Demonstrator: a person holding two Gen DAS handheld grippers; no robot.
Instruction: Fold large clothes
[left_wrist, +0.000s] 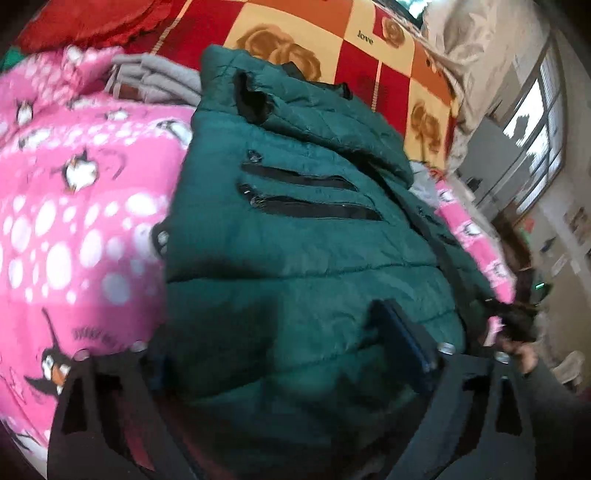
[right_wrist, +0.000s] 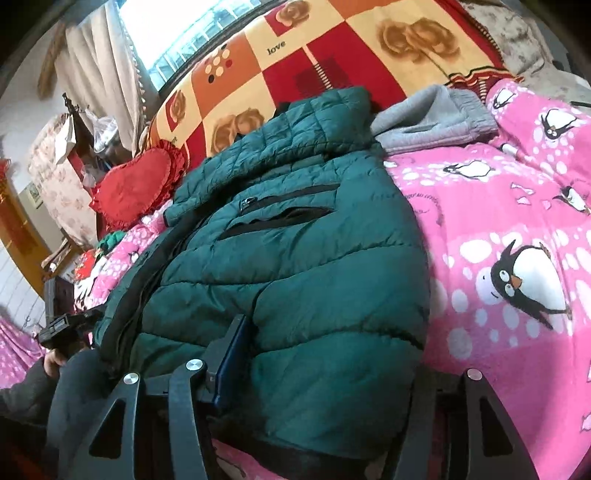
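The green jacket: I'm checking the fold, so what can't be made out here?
- Green jacket hem: both wrist views, hidden behind the gripper frames.
- Left gripper grip: its left finger is covered by the jacket.
- Right gripper: its right finger is cut off.
- Sleeves: folded under or out of view.

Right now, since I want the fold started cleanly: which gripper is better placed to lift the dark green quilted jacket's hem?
Right, probably. The right gripper has the dark green quilted jacket's hem bunched against its finger pad; the left gripper stands wide open, merely straddling the fabric.
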